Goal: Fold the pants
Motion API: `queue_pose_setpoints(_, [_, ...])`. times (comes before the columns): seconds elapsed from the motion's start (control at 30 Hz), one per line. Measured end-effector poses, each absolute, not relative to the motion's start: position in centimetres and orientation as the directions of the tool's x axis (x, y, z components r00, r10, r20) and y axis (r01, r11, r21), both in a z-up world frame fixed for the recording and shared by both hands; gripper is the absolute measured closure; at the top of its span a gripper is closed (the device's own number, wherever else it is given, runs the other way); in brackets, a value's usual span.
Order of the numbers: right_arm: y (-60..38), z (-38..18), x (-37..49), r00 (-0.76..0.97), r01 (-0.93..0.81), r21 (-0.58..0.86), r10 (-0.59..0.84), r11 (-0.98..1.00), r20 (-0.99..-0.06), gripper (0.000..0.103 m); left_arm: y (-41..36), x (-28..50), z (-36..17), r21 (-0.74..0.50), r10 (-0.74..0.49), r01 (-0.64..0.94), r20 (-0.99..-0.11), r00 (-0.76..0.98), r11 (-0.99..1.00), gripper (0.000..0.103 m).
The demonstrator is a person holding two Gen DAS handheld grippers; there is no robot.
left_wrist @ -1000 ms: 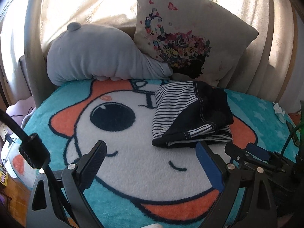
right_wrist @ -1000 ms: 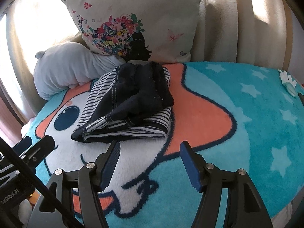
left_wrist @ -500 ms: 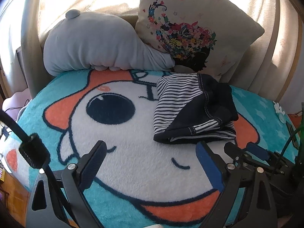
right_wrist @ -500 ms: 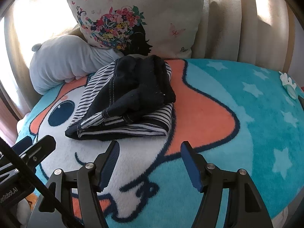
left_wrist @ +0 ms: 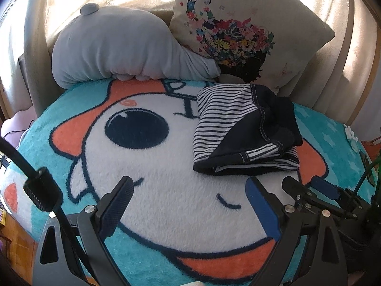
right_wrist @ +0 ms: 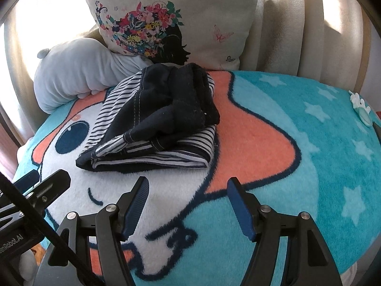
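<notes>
The pants [left_wrist: 243, 128] are a folded bundle of navy and navy-white striped cloth lying on a cartoon blanket [left_wrist: 166, 190]. They also show in the right wrist view [right_wrist: 162, 119]. My left gripper [left_wrist: 190, 190] is open and empty, low over the blanket, with the bundle ahead and to its right. My right gripper [right_wrist: 188, 190] is open and empty, just short of the bundle's near edge. The right gripper's body [left_wrist: 333, 205] shows at the right of the left wrist view.
A grey plush pillow [left_wrist: 123, 47] and a floral cushion [left_wrist: 245, 23] lean at the back against beige curtains [right_wrist: 297, 23]. A small white and teal object [right_wrist: 362, 112] lies at the blanket's right edge. The blanket drops off at the left and near sides.
Both grippers have moved forward a little toward the bundle, which now looks larger and nearer. The jaws stay open and the pants have not moved.
</notes>
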State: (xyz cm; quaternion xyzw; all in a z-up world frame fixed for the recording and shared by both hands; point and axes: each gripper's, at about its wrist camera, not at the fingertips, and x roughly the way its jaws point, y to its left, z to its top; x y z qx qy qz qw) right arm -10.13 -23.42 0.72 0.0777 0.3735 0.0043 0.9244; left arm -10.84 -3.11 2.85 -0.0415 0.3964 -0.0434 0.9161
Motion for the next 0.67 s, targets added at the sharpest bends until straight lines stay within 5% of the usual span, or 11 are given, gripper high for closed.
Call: queue_pose_setpoints(0.67, [-23.25, 0.35, -10.03, 0.717, 0.049, 0.13, 0.056, 0.99, -0.694, 0.029, -2.8, -10.66, 2.33, -0.115, -0.112, 0.04, -0.733, 0.671, 0.993, 0.009])
